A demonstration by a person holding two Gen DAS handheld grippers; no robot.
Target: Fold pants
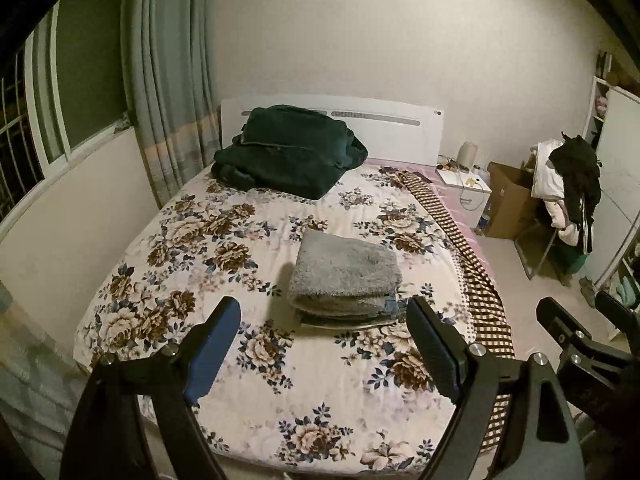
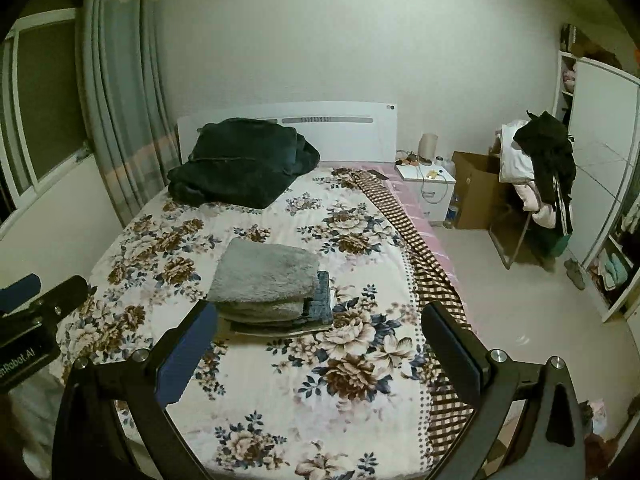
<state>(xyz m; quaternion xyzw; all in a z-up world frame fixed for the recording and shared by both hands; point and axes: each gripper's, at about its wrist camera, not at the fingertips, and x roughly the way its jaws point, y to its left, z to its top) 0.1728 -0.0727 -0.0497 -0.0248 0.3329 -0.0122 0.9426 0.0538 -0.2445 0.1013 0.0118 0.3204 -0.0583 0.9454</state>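
Observation:
A folded stack of pants, fluffy grey on top [image 1: 344,272] with blue denim beneath [image 1: 390,306], lies in the middle of the floral bed [image 1: 256,408]. It also shows in the right wrist view [image 2: 266,276], the denim edge [image 2: 322,296] sticking out at the right. My left gripper [image 1: 324,320] is open and empty, held above the bed just in front of the stack. My right gripper [image 2: 320,320] is open and empty, also short of the stack, and shows at the right of the left wrist view [image 1: 576,320].
A dark green blanket [image 1: 288,152] is heaped by the white headboard [image 1: 384,128]. A checkered cloth [image 1: 476,276] runs along the bed's right edge. A nightstand [image 1: 464,184], cardboard box [image 1: 508,204] and chair with clothes [image 1: 568,188] stand at the right. Curtains [image 1: 168,80] hang at the left.

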